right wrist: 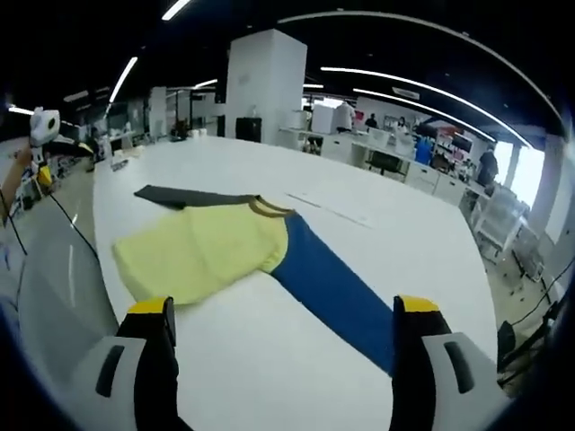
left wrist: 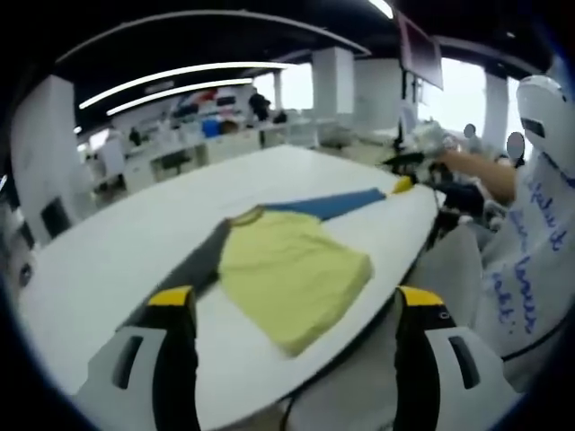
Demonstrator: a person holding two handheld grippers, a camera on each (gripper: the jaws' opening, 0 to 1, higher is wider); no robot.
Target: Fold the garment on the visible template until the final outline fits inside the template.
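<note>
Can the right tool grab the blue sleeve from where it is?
Probably yes. The blue sleeve lies flat on the white table, running toward the open right tool, with nothing lying between them.

Bare table (right wrist: 377, 224) lies open all round the shirt (right wrist: 202, 251), so a tool can pass on every side. Only the blue sleeve (right wrist: 337, 292) stretches across the white top between the right tool's (right wrist: 287, 314) jaws. In the left gripper view, a person's arm (left wrist: 481, 175) reaches in at the far table edge, beside the sleeve's end.
</note>
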